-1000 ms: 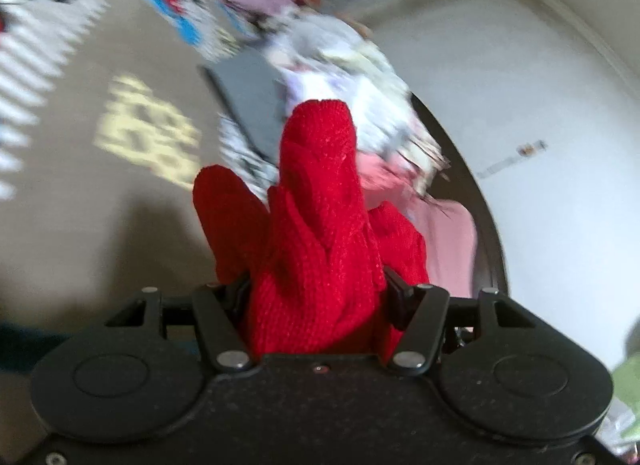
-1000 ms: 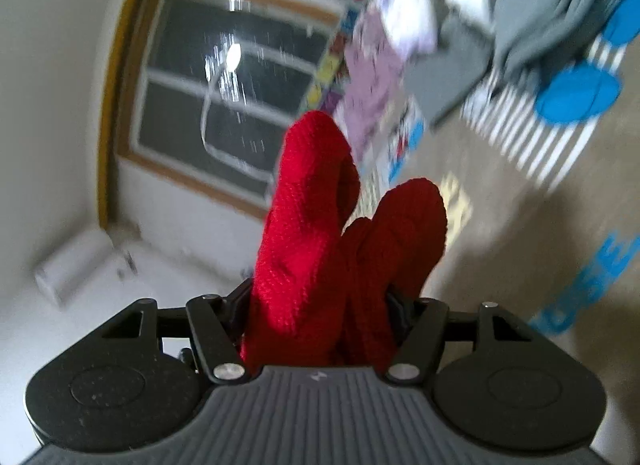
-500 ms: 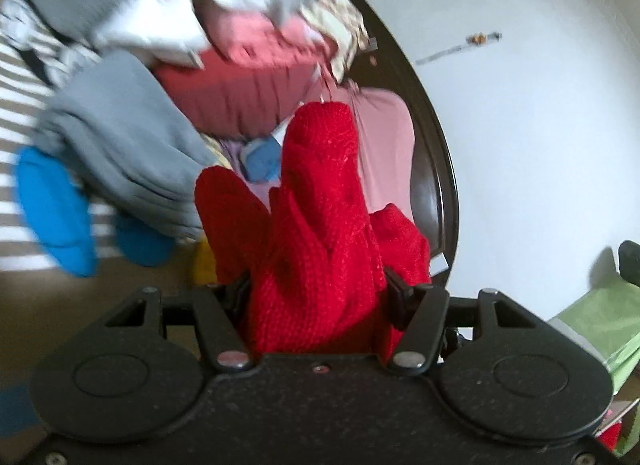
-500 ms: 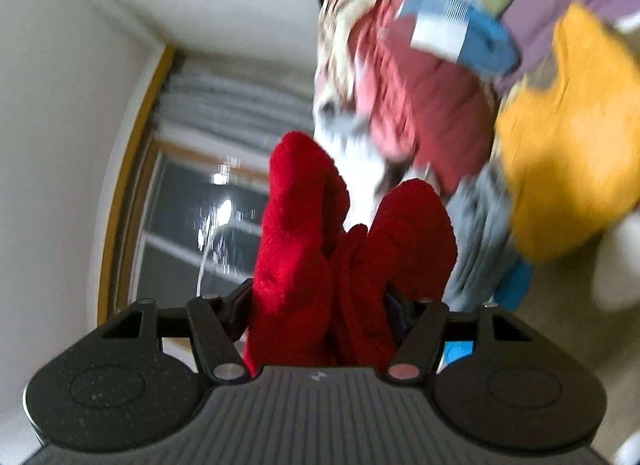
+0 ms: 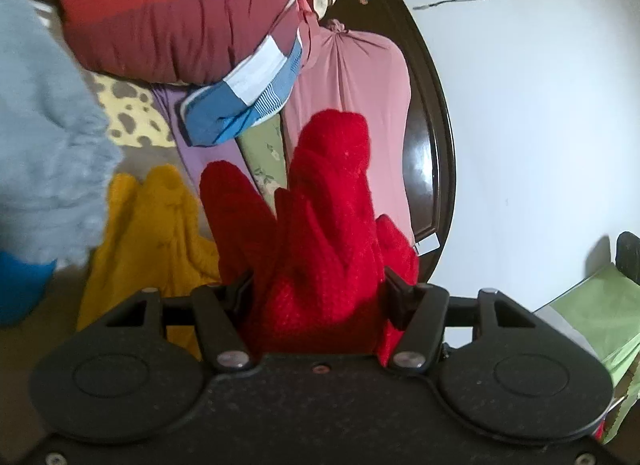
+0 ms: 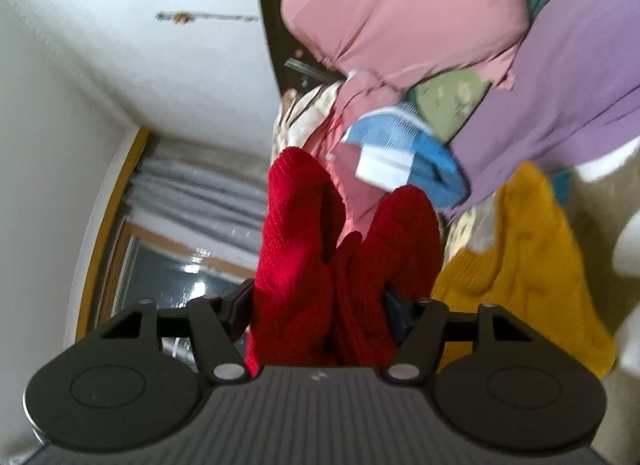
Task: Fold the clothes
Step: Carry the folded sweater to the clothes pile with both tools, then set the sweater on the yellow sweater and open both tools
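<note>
- Left gripper [image 5: 316, 297]: jaws pinch bunched red knit garment [image 5: 320, 233].
- Right gripper [image 6: 320, 305]: jaws pinch the same red knit, above the clothes pile [image 6: 400, 45] and yellow sweater [image 6: 520, 257].

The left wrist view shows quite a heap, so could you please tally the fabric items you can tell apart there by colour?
Red: 2, the red knit clamped in the left claw and the dark red bundle.
Pink: 1, the pink bundle.
Yellow: 1, the mustard knit.
Blue and white: 1, the striped piece.
Grey: 1, the grey fleece.
Total: 6.
</note>
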